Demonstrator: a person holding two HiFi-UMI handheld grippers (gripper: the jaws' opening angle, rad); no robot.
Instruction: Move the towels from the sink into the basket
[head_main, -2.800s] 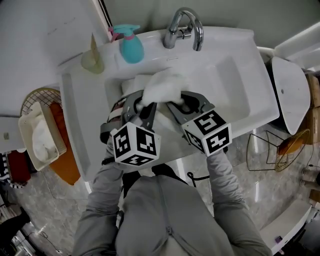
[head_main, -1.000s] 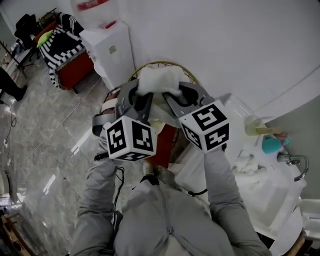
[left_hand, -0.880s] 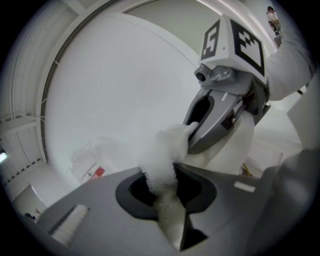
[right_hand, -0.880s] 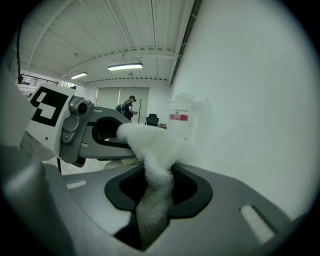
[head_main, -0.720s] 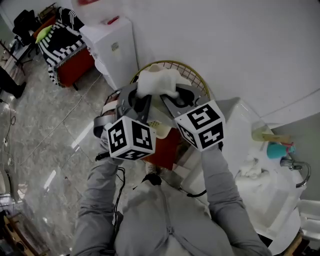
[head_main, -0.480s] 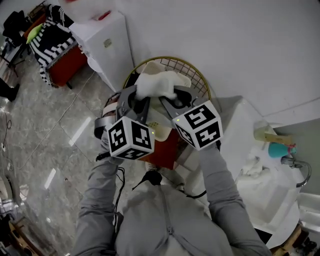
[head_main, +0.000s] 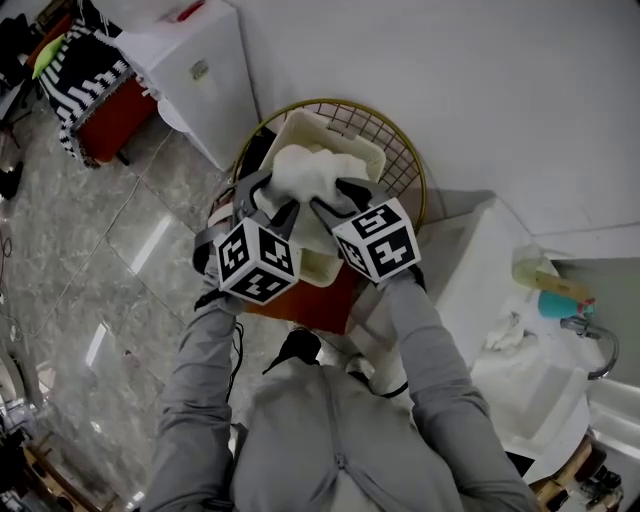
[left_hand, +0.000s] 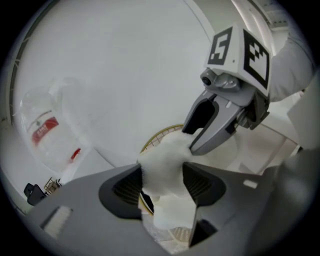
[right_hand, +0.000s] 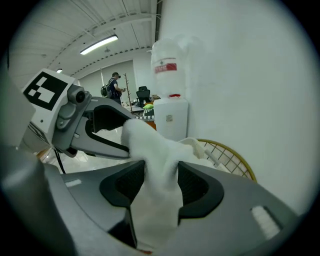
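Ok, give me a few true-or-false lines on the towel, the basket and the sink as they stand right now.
1. One white towel sits between the pads of both the left tongs and the right tongs. True; both pairs of jaws have just been opening, with the towel touching their pads.
2. That towel hangs above the sink. False: it is over the cream bin inside the gold wire basket.
3. The sink holds no towel. False: another white towel lies in it.
4. A teal spray bottle stands beside the faucet. True.
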